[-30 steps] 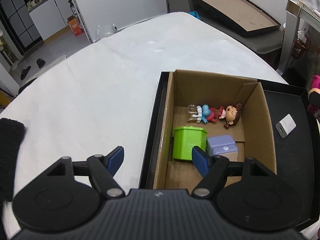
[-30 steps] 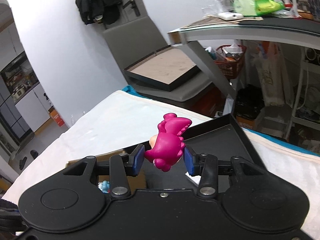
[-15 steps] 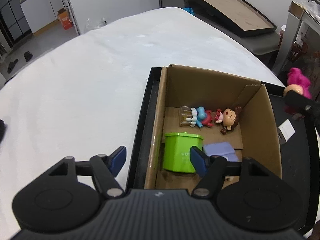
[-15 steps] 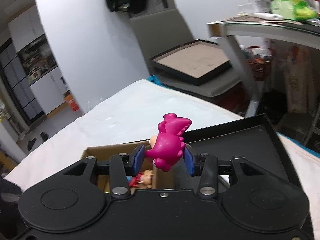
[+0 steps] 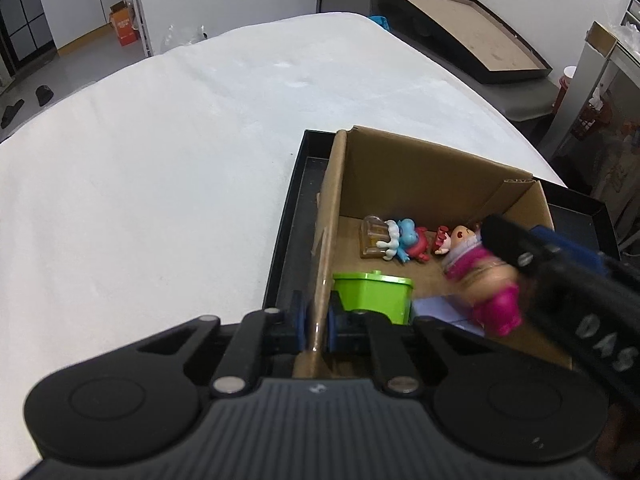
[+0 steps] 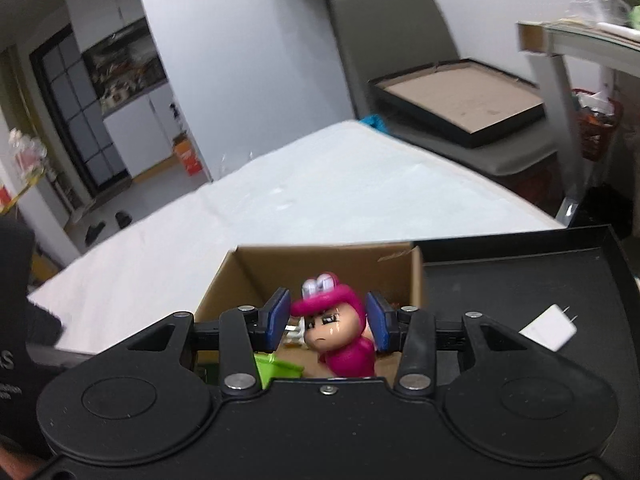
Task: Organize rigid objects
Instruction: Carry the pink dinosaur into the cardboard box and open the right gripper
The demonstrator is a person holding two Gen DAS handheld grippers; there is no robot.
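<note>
My left gripper (image 5: 317,323) jaws pinch the box (image 5: 326,240) wall; right gripper (image 6: 327,322) jaws are parted around the pink figure (image 6: 340,334), so I'd lift straight clear.

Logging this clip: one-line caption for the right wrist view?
Right tool open around the pink figurine over the cardboard box.

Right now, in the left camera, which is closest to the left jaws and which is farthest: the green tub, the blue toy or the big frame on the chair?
1. Green tub, in the box just right of the left gripper.
2. Blue toy, deeper in the box.
3. Big frame, beyond the table, upper right.
</note>
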